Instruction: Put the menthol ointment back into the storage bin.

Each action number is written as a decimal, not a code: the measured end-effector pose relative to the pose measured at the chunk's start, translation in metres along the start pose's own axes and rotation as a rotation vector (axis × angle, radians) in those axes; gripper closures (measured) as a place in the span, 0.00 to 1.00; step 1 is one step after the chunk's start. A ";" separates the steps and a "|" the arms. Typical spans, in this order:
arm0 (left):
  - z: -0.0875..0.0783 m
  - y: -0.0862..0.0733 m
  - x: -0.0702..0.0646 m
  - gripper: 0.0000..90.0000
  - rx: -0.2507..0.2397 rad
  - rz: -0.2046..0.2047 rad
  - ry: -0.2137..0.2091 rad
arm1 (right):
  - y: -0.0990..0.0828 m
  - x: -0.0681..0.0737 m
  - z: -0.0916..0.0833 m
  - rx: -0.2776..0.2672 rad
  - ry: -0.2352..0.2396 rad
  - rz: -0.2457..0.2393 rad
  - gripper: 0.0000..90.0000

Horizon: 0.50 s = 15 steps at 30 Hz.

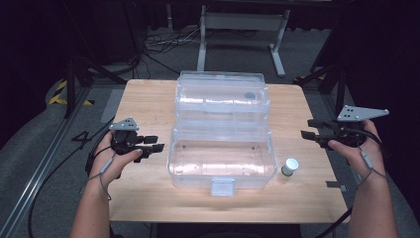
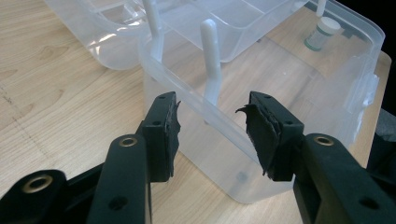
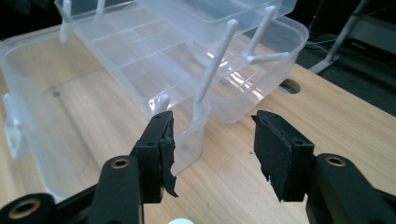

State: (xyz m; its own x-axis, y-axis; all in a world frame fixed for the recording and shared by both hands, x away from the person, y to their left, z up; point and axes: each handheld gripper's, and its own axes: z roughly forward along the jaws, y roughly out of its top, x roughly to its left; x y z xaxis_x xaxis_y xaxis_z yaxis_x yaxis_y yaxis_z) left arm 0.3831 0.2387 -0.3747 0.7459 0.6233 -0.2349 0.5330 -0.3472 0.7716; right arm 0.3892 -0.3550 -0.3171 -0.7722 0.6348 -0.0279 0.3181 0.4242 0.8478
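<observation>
A clear plastic compartment box [image 1: 221, 157] stands unfolded in the middle of the wooden table [image 1: 148, 188], its upper tray [image 1: 223, 96] swung back on white hinge arms [image 2: 211, 51]. A small white-capped bottle [image 1: 290, 166] stands just right of the box's front. My left gripper [image 1: 157, 143] hovers open a little left of the box's lower tub [image 2: 299, 84], jaws pointing at its wall. My right gripper [image 1: 304, 130] is open to the right of the box, past the table's edge. Nothing lies between the pads [image 3: 161, 140] of either one.
The box's latch [image 1: 222, 186] faces the front table edge. Table legs and cables [image 1: 163, 42] lie on the floor beyond the far edge. Bare wood runs along the table's left, right and front. The bottle [image 2: 322, 32] appears through the tub wall, and its cap [image 3: 180, 221] below my right jaws.
</observation>
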 end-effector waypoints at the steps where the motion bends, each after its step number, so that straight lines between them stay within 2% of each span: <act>1: 0.000 0.000 0.000 0.60 -0.001 -0.005 0.000 | 0.000 0.000 0.000 0.010 0.009 -0.005 0.55; 7: 0.000 -0.002 0.001 0.60 0.003 -0.009 0.003 | -0.001 0.001 0.005 0.077 0.027 -0.025 0.56; 15: 0.001 -0.003 0.001 0.60 0.016 -0.013 0.002 | -0.005 0.002 0.014 0.172 0.057 -0.026 0.55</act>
State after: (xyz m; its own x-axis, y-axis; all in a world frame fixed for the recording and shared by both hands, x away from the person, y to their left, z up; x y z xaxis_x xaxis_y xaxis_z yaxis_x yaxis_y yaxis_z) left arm 0.3824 0.2395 -0.3778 0.7380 0.6293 -0.2435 0.5491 -0.3502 0.7589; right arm 0.3935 -0.3467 -0.3286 -0.8096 0.5869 -0.0141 0.3836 0.5471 0.7440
